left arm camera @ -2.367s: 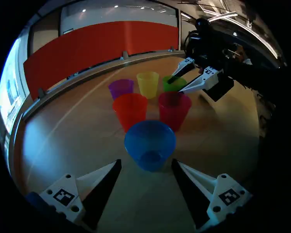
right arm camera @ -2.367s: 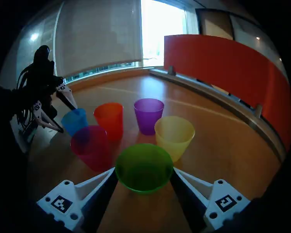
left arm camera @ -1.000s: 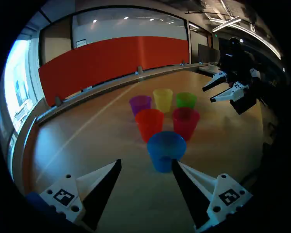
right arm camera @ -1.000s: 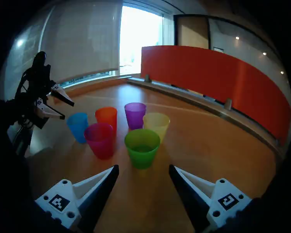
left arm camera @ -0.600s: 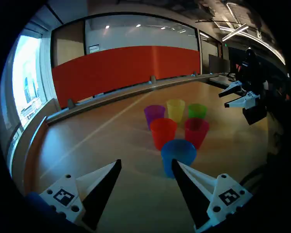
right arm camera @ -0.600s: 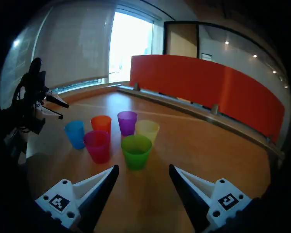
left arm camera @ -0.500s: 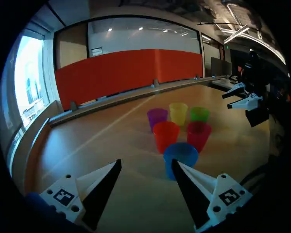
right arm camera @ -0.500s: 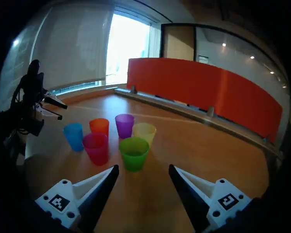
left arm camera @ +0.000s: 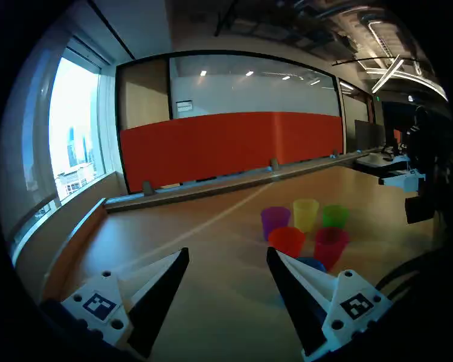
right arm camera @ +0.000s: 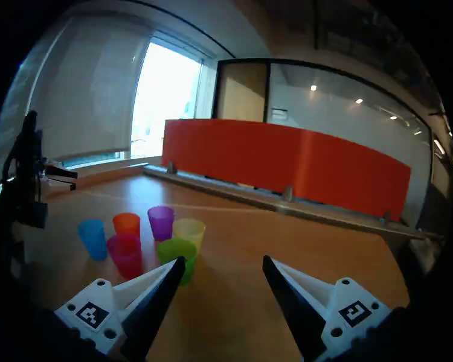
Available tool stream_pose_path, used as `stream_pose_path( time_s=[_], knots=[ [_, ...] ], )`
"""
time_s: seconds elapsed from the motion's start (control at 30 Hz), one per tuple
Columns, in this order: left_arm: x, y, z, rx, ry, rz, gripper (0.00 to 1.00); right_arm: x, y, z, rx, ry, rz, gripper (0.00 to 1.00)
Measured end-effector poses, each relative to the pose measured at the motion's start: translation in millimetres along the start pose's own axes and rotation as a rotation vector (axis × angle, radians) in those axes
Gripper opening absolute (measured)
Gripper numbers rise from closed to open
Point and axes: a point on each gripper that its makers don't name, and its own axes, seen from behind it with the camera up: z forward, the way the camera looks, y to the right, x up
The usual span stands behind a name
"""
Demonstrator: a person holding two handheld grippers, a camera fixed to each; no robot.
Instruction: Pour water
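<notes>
Six coloured plastic cups are clustered on a wooden table. The left gripper and right gripper are held wide open and empty, with the cups seen beyond their fingertips.

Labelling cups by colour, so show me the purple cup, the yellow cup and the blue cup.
purple cup (right arm camera: 161,224): right gripper view, on its front wall.
yellow cup (right arm camera: 190,234): right gripper view, on its front wall.
blue cup (right arm camera: 94,241): right gripper view, on its front wall.
</notes>
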Motion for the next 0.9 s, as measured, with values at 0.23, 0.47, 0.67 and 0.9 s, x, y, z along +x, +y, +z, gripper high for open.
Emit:
stream_pose_path(
  time_s=[0.23,0.47,0.67,0.9],
  knots=[
    [17,-15.5,-4.3,0.084,0.078,-0.074,0.96,27,29,-9.8,-0.139,0.12,0.08,0.99],
    [28,-24.3,-9.8,0.142,0.154,-0.128,0.95,37,51,-20.4,-0.227,0.21,0.169,0.99],
    [31,-24.5,-9.4,0.187,0.187,-0.109,0.95,30,57,-22.4,-0.277,0.237,0.194,0.99],
    [30,-21.5,-5.3,0.219,0.214,-0.116,0.95,22,66,-26.6,-0.351,0.259,0.192,0.99]
  ],
)
